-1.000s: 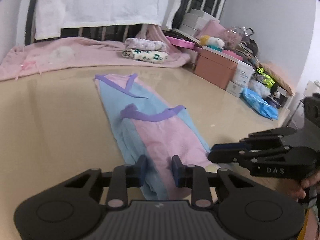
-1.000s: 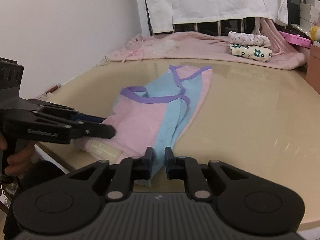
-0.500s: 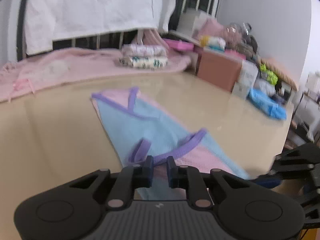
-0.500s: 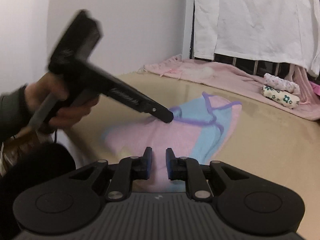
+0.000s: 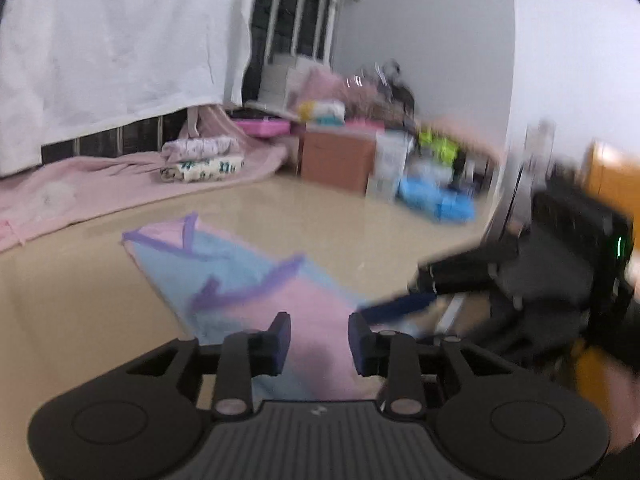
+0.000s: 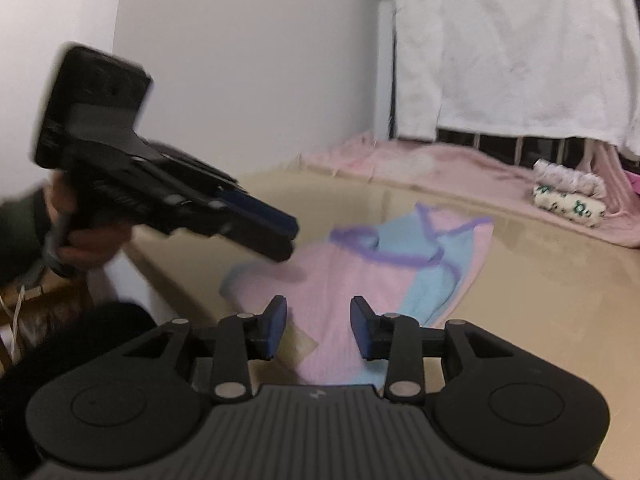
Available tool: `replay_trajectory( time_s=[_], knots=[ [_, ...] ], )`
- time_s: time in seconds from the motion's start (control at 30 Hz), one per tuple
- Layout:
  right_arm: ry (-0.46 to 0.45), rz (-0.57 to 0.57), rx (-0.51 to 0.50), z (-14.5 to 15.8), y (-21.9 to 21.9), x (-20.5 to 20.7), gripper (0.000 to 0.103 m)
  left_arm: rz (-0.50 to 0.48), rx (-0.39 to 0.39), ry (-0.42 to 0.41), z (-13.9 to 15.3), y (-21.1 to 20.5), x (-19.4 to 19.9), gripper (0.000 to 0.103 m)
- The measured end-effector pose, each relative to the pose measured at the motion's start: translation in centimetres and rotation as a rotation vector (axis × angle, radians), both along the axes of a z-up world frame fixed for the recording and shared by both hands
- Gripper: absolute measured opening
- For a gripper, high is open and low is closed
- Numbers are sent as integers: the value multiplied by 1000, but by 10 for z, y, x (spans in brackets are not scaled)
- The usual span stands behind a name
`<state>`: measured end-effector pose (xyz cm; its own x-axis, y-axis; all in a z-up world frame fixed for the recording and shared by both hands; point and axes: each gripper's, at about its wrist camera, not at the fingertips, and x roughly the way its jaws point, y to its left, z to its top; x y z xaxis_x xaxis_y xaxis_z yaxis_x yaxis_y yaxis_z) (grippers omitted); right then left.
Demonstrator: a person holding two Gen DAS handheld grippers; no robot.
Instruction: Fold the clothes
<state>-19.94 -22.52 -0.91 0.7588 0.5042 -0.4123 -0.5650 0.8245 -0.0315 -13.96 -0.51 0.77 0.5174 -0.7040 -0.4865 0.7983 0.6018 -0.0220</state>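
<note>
A pink and light-blue garment (image 5: 248, 280) with purple trim lies flat on the beige table (image 5: 80, 304). In the left wrist view my left gripper (image 5: 318, 340) hovers open over the garment's near pink end, nothing between its fingers. My right gripper (image 5: 424, 288) reaches in from the right, its blue tip at the garment's near right edge. The right wrist view shows the garment (image 6: 372, 276) ahead and my right gripper (image 6: 319, 330) open above its near end, holding nothing. There my left gripper (image 6: 276, 236) points at the garment's left side. The frames are blurred.
A pink blanket (image 5: 92, 188) with two folded garments (image 5: 202, 162) lies at the table's far edge under a hanging white sheet (image 5: 120, 52). Boxes (image 5: 336, 160) and a blue bag (image 5: 436, 200) crowd the right. A hand (image 6: 92, 232) holds the left gripper. The near-left table edge (image 6: 168, 276) is close.
Both grippers were shut half a second ago and now stand open. The views have swung and risen, and the garment's near end lies spread on the table.
</note>
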Motion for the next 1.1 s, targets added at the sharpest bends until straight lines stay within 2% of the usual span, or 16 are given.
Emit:
replay_trajectory(
  time_s=[0.03, 0.07, 0.13, 0.23, 0.3, 0.33, 0.4, 0.43, 0.47, 0.57, 0.63, 0.7, 0.77, 1.0, 1.1],
  knots=[
    [0, 0, 3, -2, 0, 0, 37, 4, 44, -13, -7, -4, -4, 28],
    [0, 0, 7, -3, -1, 0, 38, 6, 57, -19, -11, -4, -5, 28],
    [-7, 2, 14, 1, -4, -3, 40, 7, 43, -21, -13, -2, -5, 28],
    [-58, 67, -18, 11, -8, -12, 54, -5, 26, -10, -11, 3, -2, 29],
    [-85, 174, -97, 16, -6, -15, 71, -12, 11, -2, -6, 10, 3, 31],
    [-102, 236, -165, 18, -1, -14, 71, -1, -4, -4, -1, 14, 6, 33],
    [-132, 334, -292, 18, 8, -10, 70, 7, -18, 5, 8, 22, 9, 44],
    [-139, 370, -345, 17, 12, -5, 69, 8, -22, 11, 12, 26, 10, 46],
    [-135, 399, -388, 16, 14, 1, 65, 3, -22, 7, 16, 29, 8, 50],
    [-51, 463, -464, 12, 17, 19, 40, -32, -21, -39, 21, 34, -7, 62],
    [-4, 493, -457, 14, 16, 24, 36, -58, -8, -67, 21, 34, -17, 71],
    [32, 513, -436, 18, 14, 28, 23, -91, 22, -119, 17, 28, -26, 74],
    [87, 523, -375, 25, 10, 36, 9, -125, 56, -179, 12, 21, -34, 76],
    [181, 601, -174, 57, -17, 29, 9, -242, 175, -374, -9, -4, -57, 77],
    [221, 636, -110, 66, -27, 24, 9, -296, 205, -417, -19, -12, -59, 73]
  ],
)
